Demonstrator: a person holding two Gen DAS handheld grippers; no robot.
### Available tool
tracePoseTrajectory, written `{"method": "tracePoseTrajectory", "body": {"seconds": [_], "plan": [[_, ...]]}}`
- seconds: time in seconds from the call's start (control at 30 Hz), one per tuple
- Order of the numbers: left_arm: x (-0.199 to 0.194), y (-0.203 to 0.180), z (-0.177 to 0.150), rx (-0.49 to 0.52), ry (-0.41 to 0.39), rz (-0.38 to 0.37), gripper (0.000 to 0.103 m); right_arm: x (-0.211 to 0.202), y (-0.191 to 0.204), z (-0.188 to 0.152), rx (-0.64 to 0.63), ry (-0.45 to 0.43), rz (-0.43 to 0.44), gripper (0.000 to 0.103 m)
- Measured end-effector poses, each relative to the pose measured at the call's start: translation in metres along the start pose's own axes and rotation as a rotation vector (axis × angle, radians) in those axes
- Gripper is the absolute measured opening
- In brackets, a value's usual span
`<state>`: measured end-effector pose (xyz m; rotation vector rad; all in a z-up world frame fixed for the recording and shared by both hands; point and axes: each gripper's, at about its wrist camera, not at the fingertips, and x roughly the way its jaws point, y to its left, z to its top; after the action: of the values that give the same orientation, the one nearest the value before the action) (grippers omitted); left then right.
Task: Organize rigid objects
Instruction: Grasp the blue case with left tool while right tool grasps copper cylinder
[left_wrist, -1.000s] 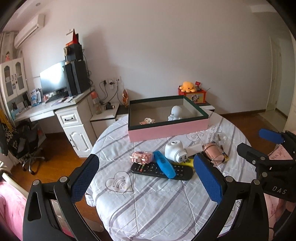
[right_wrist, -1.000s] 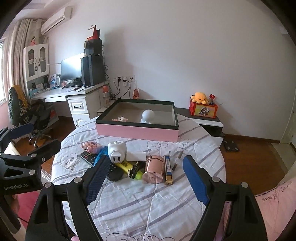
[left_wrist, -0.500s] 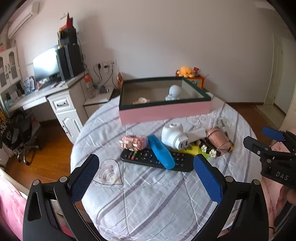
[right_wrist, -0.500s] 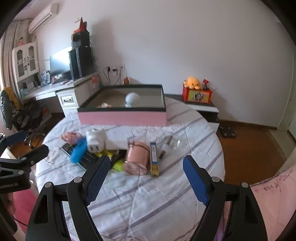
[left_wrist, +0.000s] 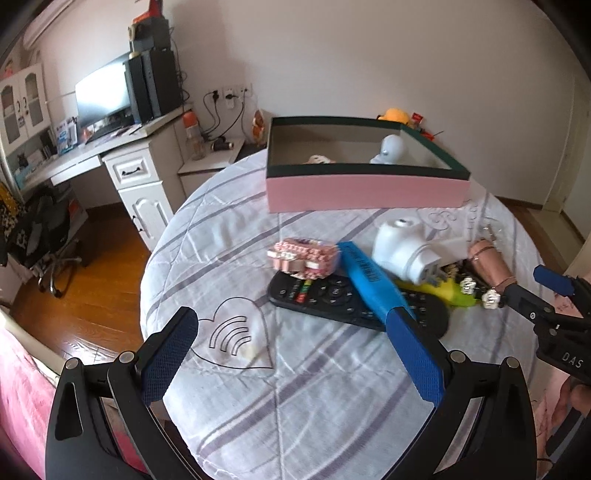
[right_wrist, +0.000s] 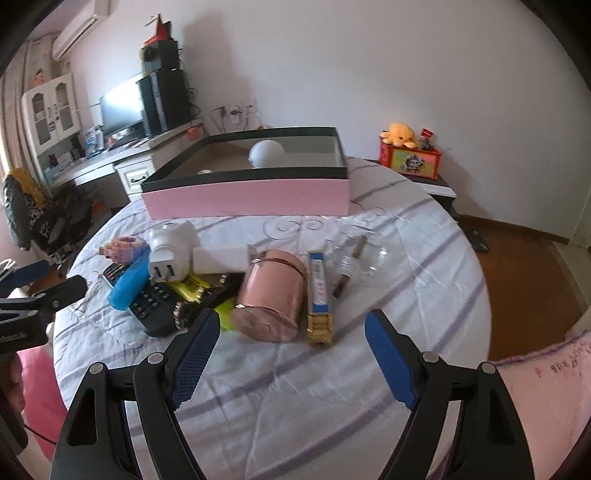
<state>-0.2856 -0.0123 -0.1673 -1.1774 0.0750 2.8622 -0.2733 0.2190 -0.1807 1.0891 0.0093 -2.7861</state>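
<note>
On the round, striped-cloth table lies a pile: a black remote (left_wrist: 325, 299), a blue case (left_wrist: 369, 277), a pink brick model (left_wrist: 304, 256), a white plug adapter (left_wrist: 402, 251), a yellow toy car (right_wrist: 192, 286), a rose-gold can (right_wrist: 273, 295) on its side and a blue-and-gold stick box (right_wrist: 319, 291). Behind stands a pink box (left_wrist: 365, 192) holding a white round figure (right_wrist: 266, 153). My left gripper (left_wrist: 290, 321) hovers open before the remote. My right gripper (right_wrist: 291, 319) hovers just short of the can, its jaws closing with nothing between them.
A clear glass piece (right_wrist: 354, 258) lies right of the stick box. A heart-shaped drawing (left_wrist: 232, 336) marks the cloth at the left front. A white desk (left_wrist: 129, 162) with a monitor stands left, and a low cabinet with an orange plush (right_wrist: 400, 134) stands right.
Both grippers have come down and forward toward the table, so the pile looks larger and nearer. Nothing on the table has moved.
</note>
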Motion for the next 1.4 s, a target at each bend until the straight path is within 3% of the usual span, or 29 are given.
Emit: {"method": "tracePoseTrajectory", "body": {"seconds": [0.1,0.17,0.5,0.57,0.67,1.0,1.1,1.2,1.27,1.33,1.4], "plan": [[0.005,0.003,-0.001,0.002,0.01,0.005,0.103,0.012,0.004,0.0,-0.007,0.027,0.018,0.062],[0.006,0.005,-0.001,0.002,0.013,0.004,0.103,0.018,0.004,0.0,0.0,0.036,0.037,0.058],[0.012,0.003,-0.001,0.014,0.022,-0.021,0.103,0.035,0.01,0.013,-0.021,0.046,0.008,0.058],[0.011,0.0,-0.001,0.016,0.021,-0.029,0.103,0.037,0.012,0.013,-0.044,0.043,-0.002,0.053],[0.01,-0.005,-0.003,0.018,0.019,-0.047,0.103,0.033,0.012,0.01,-0.057,0.045,-0.005,0.049],[0.02,-0.036,-0.001,0.028,0.009,-0.072,0.102,0.014,0.001,-0.005,-0.05,0.058,0.032,0.049],[0.028,-0.043,-0.003,0.049,0.03,-0.054,0.078,0.012,0.002,-0.007,-0.056,0.057,0.034,0.049],[0.033,-0.041,-0.003,0.036,0.041,-0.109,0.063,0.011,0.003,-0.008,-0.062,0.058,0.039,0.049],[0.031,-0.039,-0.003,0.025,0.04,-0.153,0.042,0.011,0.003,-0.009,-0.06,0.058,0.044,0.049],[0.027,-0.039,-0.004,0.041,0.032,-0.146,0.027,0.009,0.002,-0.01,-0.06,0.059,0.046,0.049],[0.025,-0.037,-0.008,0.053,0.032,-0.152,0.027,0.008,0.002,-0.011,-0.062,0.059,0.047,0.049]]}}
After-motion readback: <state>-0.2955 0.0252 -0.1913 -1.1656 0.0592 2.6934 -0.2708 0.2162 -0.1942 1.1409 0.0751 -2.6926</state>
